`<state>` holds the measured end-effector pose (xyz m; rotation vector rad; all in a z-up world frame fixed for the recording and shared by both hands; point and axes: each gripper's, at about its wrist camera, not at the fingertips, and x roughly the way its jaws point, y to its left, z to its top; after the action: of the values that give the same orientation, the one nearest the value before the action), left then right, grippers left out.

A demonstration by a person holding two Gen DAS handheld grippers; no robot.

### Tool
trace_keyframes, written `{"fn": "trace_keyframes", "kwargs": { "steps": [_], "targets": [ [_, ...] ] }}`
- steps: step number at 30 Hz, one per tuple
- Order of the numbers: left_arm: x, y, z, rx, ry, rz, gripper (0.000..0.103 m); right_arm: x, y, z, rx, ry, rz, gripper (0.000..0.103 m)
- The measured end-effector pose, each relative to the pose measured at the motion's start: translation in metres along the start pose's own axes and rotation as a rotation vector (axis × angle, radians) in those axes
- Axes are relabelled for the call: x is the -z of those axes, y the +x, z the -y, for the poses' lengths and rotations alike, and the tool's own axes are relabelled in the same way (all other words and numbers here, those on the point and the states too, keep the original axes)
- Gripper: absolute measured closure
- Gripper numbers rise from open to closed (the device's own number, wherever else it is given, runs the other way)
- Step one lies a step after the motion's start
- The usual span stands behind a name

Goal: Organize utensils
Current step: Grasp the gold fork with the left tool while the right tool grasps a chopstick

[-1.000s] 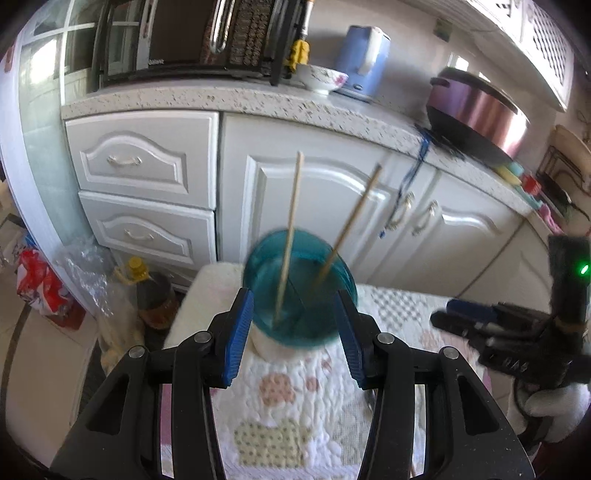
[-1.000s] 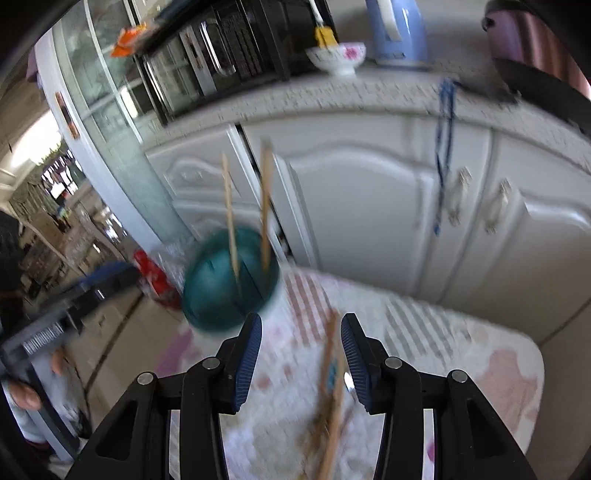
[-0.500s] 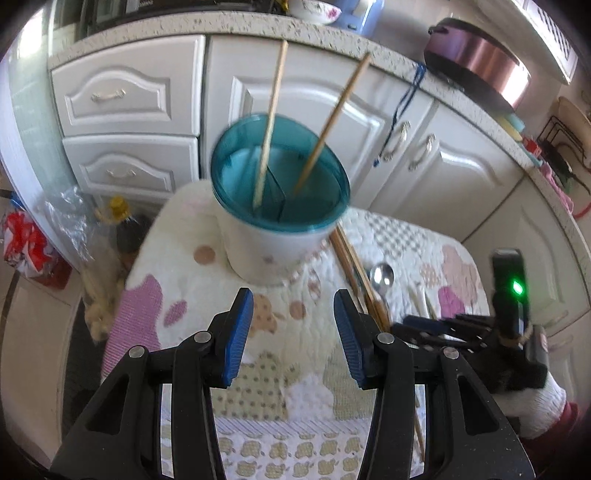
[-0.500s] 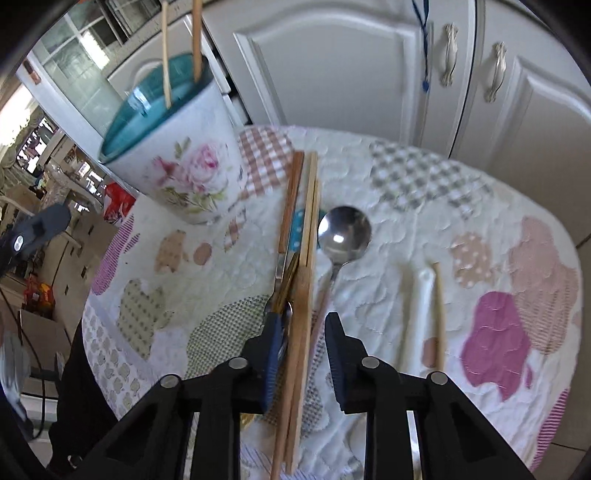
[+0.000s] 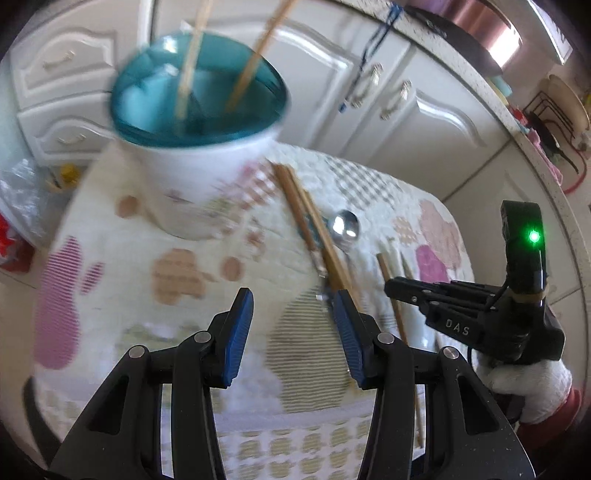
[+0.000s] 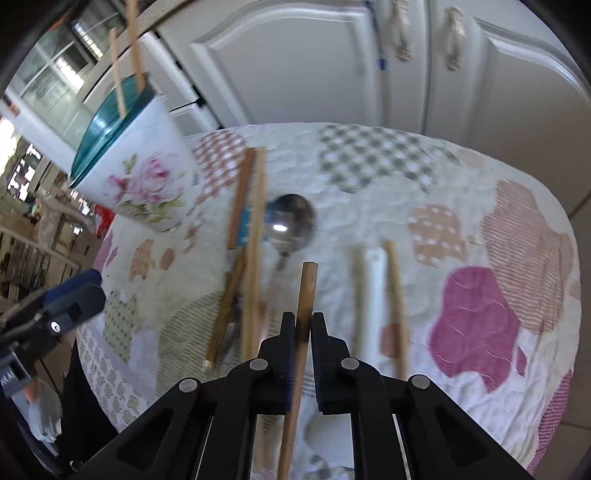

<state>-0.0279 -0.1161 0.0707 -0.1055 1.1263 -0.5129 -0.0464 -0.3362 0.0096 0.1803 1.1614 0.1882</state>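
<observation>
A white floral holder (image 6: 142,181) with a teal inside stands at the table's far left and holds two chopsticks (image 6: 118,74); it also shows in the left wrist view (image 5: 199,107). My right gripper (image 6: 303,325) is shut on a wooden chopstick (image 6: 306,295), held just above the cloth. Loose chopsticks (image 6: 253,229), a metal spoon (image 6: 291,221) and a white utensil (image 6: 376,291) lie on the patchwork cloth. My left gripper (image 5: 291,314) is open and empty above the cloth, left of the right gripper (image 5: 461,314).
The small round table (image 6: 498,295) has a quilted patchwork cover and sits in front of white kitchen cabinets (image 6: 332,66). A bottle and bags (image 5: 22,192) sit on the floor to the left. A cooker (image 5: 472,33) stands on the counter.
My right gripper has closed on a wooden chopstick from the pile and holds it. My left gripper has drawn back and tilted down toward the cloth, still open.
</observation>
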Motion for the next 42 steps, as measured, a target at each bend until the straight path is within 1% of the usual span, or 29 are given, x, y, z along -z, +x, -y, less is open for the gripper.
{"fn": "trace_keyframes", "kwargs": {
  "steps": [2,5,7,9,11,14,17,20,25,28,34,40,42],
  "targets": [
    [-0.003,0.017,0.01,0.026,0.011,-0.037,0.059,0.002,0.001,0.004,-0.001,0.008,-0.005,0.095],
    [-0.007,0.039,0.024,0.04,0.036,-0.077,0.06,0.005,0.002,0.006,-0.01,0.012,-0.007,0.095],
    [-0.008,0.053,0.031,0.032,0.054,-0.105,0.068,0.007,0.005,0.007,-0.018,0.018,-0.007,0.095],
    [-0.008,0.07,0.037,0.004,0.077,-0.141,0.083,0.007,0.005,0.01,-0.026,0.027,-0.007,0.095],
    [-0.008,0.078,0.04,-0.001,0.087,-0.155,0.092,0.008,0.005,0.012,-0.031,0.03,-0.005,0.095],
    [-0.009,0.076,0.037,0.02,0.061,-0.15,0.093,0.011,0.002,0.015,-0.037,0.035,-0.004,0.095],
    [-0.005,0.056,0.024,0.075,0.028,-0.134,0.094,0.012,0.001,0.019,-0.05,0.041,-0.01,0.095],
    [0.002,0.037,0.013,0.071,0.034,-0.124,0.093,0.013,0.0,0.018,-0.056,0.035,-0.015,0.095],
    [0.013,0.011,-0.012,0.07,-0.024,-0.119,0.091,0.013,0.003,0.01,-0.052,0.02,-0.027,0.095],
    [0.02,0.006,-0.028,0.092,-0.081,-0.126,0.09,0.013,0.005,0.005,-0.041,0.005,-0.037,0.095],
    [0.031,-0.008,-0.051,0.184,-0.224,-0.124,0.093,0.008,0.006,-0.001,-0.024,-0.012,-0.052,0.095],
    [0.034,-0.028,-0.047,0.259,-0.19,-0.132,0.096,0.004,0.011,-0.009,0.002,-0.027,-0.073,0.095],
    [0.034,-0.034,-0.049,0.269,-0.175,-0.136,0.097,0.002,0.013,-0.012,0.007,-0.033,-0.078,0.095]
  ]
}}
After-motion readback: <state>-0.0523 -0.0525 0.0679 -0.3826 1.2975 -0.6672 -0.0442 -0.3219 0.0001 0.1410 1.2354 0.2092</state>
